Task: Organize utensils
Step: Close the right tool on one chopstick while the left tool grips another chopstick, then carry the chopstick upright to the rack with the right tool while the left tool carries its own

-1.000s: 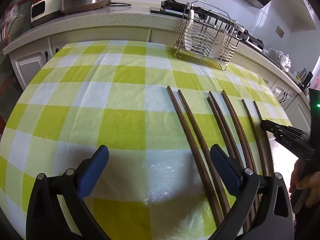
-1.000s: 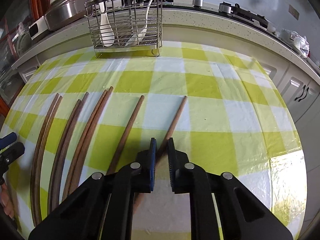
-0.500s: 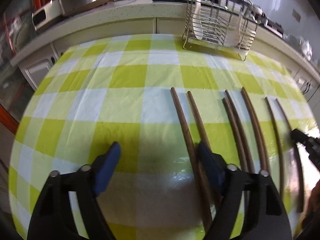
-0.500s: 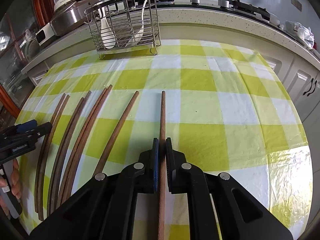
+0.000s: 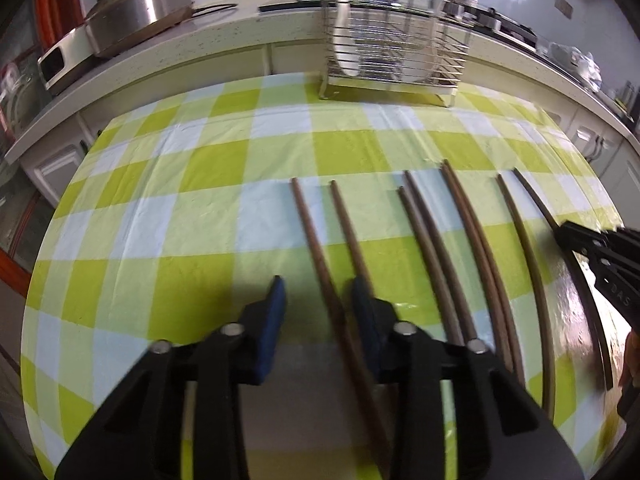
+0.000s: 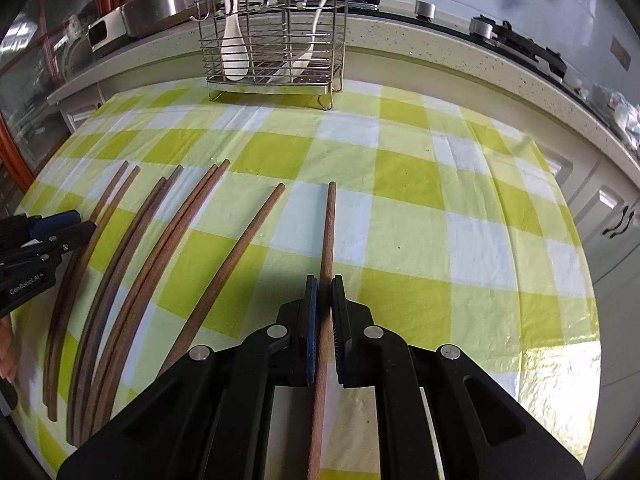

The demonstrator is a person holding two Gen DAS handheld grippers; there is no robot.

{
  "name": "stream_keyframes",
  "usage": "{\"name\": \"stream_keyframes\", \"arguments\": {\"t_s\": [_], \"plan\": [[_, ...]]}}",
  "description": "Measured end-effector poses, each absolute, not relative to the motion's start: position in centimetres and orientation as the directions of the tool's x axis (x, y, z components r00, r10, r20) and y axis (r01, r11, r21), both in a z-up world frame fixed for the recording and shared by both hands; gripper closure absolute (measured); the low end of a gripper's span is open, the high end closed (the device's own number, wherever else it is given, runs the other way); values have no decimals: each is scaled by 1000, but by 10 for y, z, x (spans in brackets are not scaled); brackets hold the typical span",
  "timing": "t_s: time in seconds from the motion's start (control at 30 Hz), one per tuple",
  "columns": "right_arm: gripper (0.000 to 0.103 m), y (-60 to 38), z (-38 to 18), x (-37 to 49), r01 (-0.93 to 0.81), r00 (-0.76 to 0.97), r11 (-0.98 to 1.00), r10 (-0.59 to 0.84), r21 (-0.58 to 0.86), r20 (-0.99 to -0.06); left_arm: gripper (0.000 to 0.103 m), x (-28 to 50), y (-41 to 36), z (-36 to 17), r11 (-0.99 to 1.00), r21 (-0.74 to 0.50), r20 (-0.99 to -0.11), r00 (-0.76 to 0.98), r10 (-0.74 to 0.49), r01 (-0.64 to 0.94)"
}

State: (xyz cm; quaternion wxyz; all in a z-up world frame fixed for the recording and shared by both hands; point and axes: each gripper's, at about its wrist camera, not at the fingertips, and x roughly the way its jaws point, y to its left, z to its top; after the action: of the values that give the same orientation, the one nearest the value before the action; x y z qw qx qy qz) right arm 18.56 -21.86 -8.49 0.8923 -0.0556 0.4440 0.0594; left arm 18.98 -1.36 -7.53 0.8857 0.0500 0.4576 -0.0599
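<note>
From my left wrist, my left hand-held gripper (image 5: 318, 300) is closing around the leftmost chopstick (image 5: 316, 248) on the table (image 5: 160, 208), though blur hides whether its pads touch. From my right wrist, my right hand-held gripper (image 6: 324, 300) is clamped on the rightmost chopstick (image 6: 329, 232), below the wire rack (image 6: 274, 40).

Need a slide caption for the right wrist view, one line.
Right gripper shut on one wooden chopstick, lying on the checked tablecloth; wire utensil rack beyond.

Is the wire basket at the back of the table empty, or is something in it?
Not empty. The wire basket stands upright on the checked tablecloth, and two white spoons lean inside it. No chopsticks show inside.
</note>
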Motion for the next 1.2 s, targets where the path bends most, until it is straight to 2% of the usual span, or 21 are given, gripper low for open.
{"name": "stream_keyframes", "arguments": {"t_s": [0.07,0.17,0.3,0.43,0.63,0.9,1.2], "plan": [[94,-218,-85,185,-162,602,985,52,-58,-797,94,189,-19,-75,984,40,-813,578,-68,172],[95,-221,-85,186,-169,598,985,70,-40,-798,96,189,-16,-75,985,10,-810,580,-94,174],[95,-231,-80,184,-176,604,984,140,40,-785,97,190,1,-72,977,-126,-804,559,-202,173],[95,-238,-64,178,-196,647,975,211,108,-732,97,185,5,-58,975,-130,-779,590,-213,180],[95,-240,-35,172,-223,707,966,253,130,-661,97,175,5,-22,973,-124,-726,650,-224,196],[95,-243,10,161,-236,778,965,256,112,-573,97,155,10,29,972,-119,-631,740,-232,202],[95,-240,42,140,-249,827,964,259,88,-499,97,130,12,59,969,-109,-551,798,-244,222]]}}
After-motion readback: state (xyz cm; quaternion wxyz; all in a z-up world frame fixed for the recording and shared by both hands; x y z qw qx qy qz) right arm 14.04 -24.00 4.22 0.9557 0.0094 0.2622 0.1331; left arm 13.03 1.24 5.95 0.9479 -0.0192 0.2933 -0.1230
